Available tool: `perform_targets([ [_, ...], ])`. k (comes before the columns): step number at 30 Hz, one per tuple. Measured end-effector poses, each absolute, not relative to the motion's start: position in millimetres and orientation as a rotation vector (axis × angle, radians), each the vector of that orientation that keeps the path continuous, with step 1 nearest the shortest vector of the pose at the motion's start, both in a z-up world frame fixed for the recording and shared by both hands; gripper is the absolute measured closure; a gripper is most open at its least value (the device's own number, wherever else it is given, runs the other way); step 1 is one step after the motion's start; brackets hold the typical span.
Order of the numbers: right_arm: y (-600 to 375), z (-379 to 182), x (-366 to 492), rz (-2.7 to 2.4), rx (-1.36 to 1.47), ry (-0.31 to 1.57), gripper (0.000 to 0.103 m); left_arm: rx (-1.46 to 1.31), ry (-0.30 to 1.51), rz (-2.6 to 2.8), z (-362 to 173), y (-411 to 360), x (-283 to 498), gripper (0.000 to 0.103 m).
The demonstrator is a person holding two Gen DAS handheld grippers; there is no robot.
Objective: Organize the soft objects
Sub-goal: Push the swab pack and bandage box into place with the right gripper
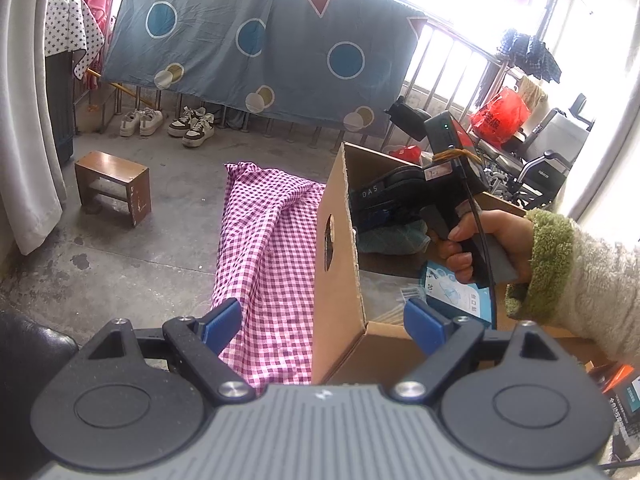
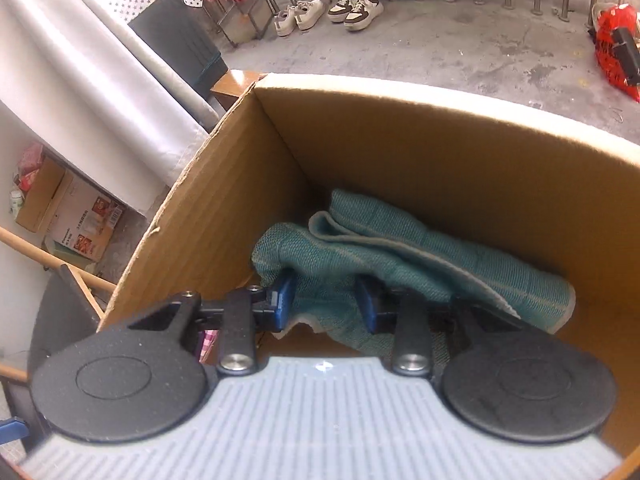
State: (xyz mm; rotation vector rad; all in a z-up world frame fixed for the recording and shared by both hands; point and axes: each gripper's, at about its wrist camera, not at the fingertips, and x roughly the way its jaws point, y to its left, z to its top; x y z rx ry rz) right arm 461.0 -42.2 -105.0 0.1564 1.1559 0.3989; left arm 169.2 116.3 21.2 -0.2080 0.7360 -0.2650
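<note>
Grey concrete floor [image 1: 168,248], a railing hung with a spotted blue sheet [image 1: 256,40], sneakers [image 1: 192,124] lined beneath it. Down inside the cardboard box [image 2: 440,152] the right gripper [image 2: 326,300] has its blue pads pinched on a fold of the teal towel [image 2: 420,248], which lies crumpled on the box bottom. The left gripper [image 1: 324,320] hangs spread wide and empty above the box's near corner. Beside the box, a pink checked cloth [image 1: 264,240] sprawls on the floor, with a small wooden stool [image 1: 114,184] further left.
</note>
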Motion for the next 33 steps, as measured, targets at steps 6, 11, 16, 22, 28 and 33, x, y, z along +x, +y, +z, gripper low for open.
perform_targets([
  [6, -19.8, -103.6, 446.3, 0.426, -0.012, 1.143, 0.061, -0.215, 0.736, -0.259, 22.1, 117.3, 166.1, 0.014],
  [11, -46.6, -75.8, 450.5, 0.474, 0.264, 1.246, 0.022, -0.212, 0.724, -0.263, 25.8, 118.3, 162.0, 0.014],
  [16, -71.3, -37.9, 432.4, 0.577, 0.374, 1.307, 0.018, -0.217, 0.715, -0.266, 27.6, 120.2, 159.4, 0.014],
  [22, -84.4, -43.8, 393.2, 0.639, 0.533, 1.682, 0.005, -0.225, 0.704, -0.261, 27.7, 122.0, 156.6, 0.014],
  [28, -65.2, -98.1, 368.5, 0.583, 0.595, 1.907, 0.003, -0.229, 0.703, -0.254, 28.5, 123.6, 155.4, 0.014],
  [33, -58.3, -117.9, 368.4, 0.526, 0.649, 1.924, 0.002, -0.232, 0.704, -0.249, 28.4, 125.7, 155.1, 0.014],
])
